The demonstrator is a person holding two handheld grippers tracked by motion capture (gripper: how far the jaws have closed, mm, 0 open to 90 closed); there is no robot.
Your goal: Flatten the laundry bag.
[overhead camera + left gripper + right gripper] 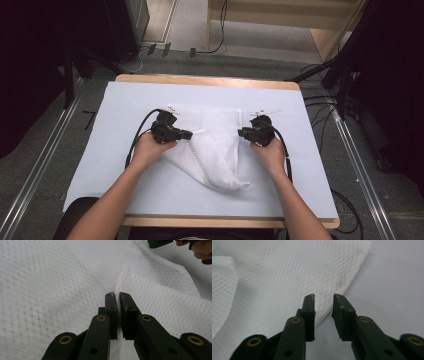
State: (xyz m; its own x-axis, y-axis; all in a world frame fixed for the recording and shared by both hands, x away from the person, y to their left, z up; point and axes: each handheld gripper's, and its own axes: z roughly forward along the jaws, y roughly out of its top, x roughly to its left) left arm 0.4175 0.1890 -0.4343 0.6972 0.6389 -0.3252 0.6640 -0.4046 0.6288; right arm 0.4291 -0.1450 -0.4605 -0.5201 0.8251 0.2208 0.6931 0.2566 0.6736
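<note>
White mesh cloth spread mid-table, one flap folded over. Left gripper clenched on a raised fold, pinched between the fingers. Right gripper parted, released, cloth edge just below its tips.

Cloth on table, between both hands.

1. Left gripper, right gripper: black, blocky bodies.
2. Black cables loop off each body.
3. Jaws: flat black links, brass-ringed rivets.
4. Forearms bare; no sleeves.
</note>
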